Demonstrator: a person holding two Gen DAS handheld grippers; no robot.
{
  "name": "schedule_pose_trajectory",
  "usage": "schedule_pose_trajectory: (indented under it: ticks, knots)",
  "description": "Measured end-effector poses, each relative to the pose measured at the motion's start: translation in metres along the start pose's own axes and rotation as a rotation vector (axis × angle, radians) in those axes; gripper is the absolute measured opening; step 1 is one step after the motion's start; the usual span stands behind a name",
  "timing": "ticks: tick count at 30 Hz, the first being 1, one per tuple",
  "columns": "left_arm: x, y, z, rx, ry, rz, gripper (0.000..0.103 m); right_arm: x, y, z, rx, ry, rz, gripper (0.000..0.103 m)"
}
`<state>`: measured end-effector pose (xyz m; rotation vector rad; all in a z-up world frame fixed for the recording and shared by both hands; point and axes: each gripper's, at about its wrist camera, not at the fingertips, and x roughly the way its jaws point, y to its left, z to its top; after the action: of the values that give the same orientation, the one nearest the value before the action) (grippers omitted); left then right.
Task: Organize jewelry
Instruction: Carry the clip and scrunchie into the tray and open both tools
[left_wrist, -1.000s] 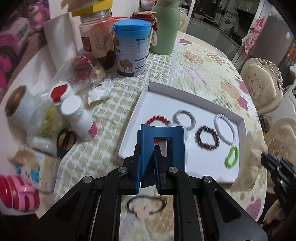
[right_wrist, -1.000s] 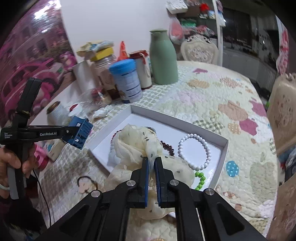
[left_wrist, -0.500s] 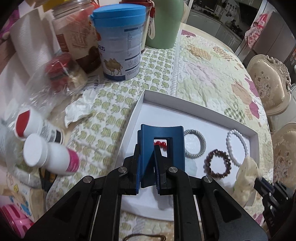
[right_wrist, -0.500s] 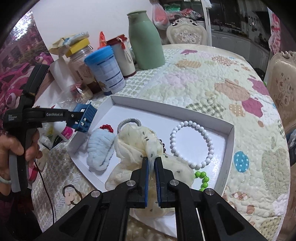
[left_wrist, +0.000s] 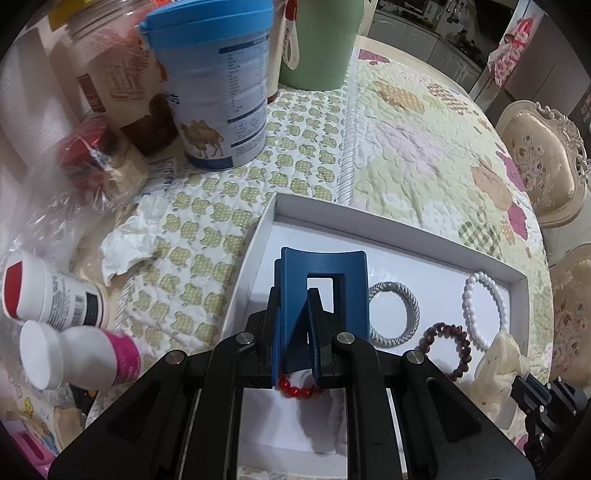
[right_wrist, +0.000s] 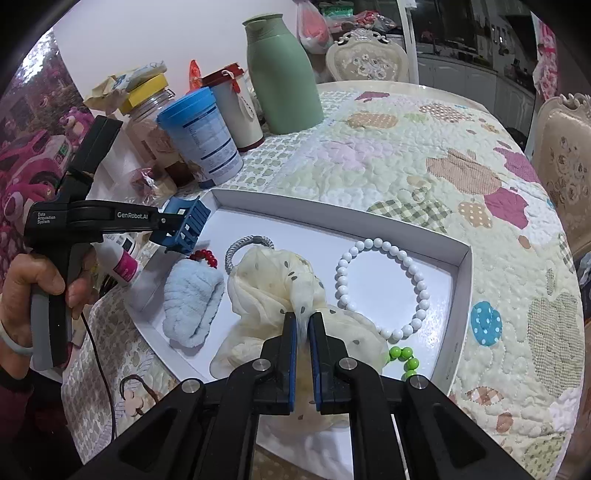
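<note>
5 bracelets, 2 scrunchies, 1 tray, 2 grippers

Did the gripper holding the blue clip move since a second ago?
Yes. The left gripper has moved forward over the white tray, away from its near-left edge, and now hangs above the red bracelet, holding the blue clip.

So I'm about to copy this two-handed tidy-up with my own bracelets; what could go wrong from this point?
1. The right claw pinches the cream dotted chiffon scarf, which drapes over the dark brown bead bracelet and touches the green bead bracelet; lifting may drag them.
2. The left claw, gripping a blue plastic clip, hovers over the red bead bracelet beside the pale blue fluffy cloth; lowering could snag either.
</note>
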<state>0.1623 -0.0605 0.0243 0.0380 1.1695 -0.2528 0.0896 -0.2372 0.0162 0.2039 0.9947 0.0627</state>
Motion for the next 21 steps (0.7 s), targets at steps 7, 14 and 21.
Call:
schedule_pose_trajectory:
  ticks: [7, 14, 21]
  knots:
    - [0.019, -0.007, 0.011, -0.004, 0.020, -0.018, 0.011, 0.016, -0.010, 0.000, 0.033, 0.032, -0.012, 0.006]
    - [0.037, -0.012, 0.016, 0.000, 0.042, -0.010, 0.011, 0.033, -0.015, -0.001, 0.040, 0.056, -0.042, 0.006]
    - [0.045, -0.015, 0.018, 0.009, 0.047, 0.014, 0.012, 0.038, -0.014, 0.000, 0.002, 0.043, -0.085, 0.025]
